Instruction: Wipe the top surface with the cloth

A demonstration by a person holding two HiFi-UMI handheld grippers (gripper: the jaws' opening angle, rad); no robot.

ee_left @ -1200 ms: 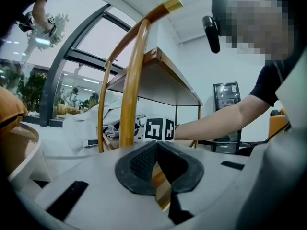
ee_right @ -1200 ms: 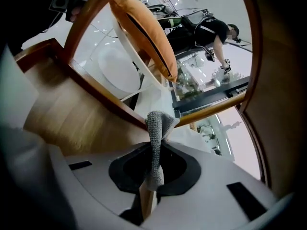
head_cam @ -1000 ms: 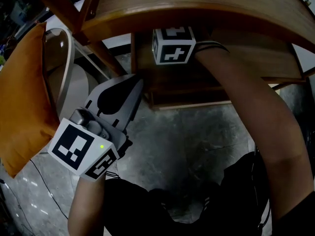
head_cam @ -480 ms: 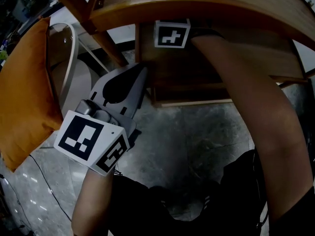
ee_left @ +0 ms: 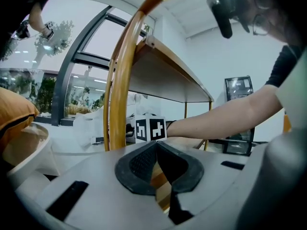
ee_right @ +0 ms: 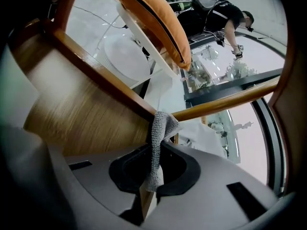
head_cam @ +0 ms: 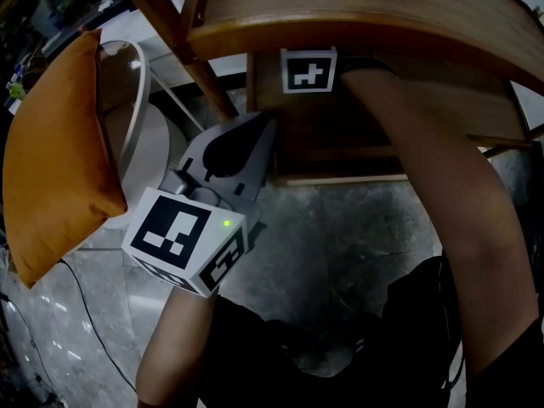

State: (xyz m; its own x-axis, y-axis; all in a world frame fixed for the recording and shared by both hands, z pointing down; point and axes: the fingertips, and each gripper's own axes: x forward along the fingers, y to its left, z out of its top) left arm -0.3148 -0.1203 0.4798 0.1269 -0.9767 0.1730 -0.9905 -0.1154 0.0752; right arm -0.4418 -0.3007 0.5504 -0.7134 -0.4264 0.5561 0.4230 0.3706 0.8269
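The cloth (ee_right: 162, 124) is pale grey with a fine knitted weave. At nine o'clock in the right gripper view, the wooden surface (ee_right: 81, 109) is honey-brown with streaky grain. The right gripper (ee_right: 156, 145) and left gripper (head_cam: 265, 124) are light grey with black pads (ee_right: 124, 171). The left one's marker cube (head_cam: 187, 240) is white with black squares. At nine o'clock in the head view the cushion (head_cam: 51, 151) is orange, and the floor (head_cam: 340, 236) is mottled grey.

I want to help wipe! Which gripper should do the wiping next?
Right. The right gripper is shut on the grey cloth, close to the wooden surface. The left gripper is shut and empty.
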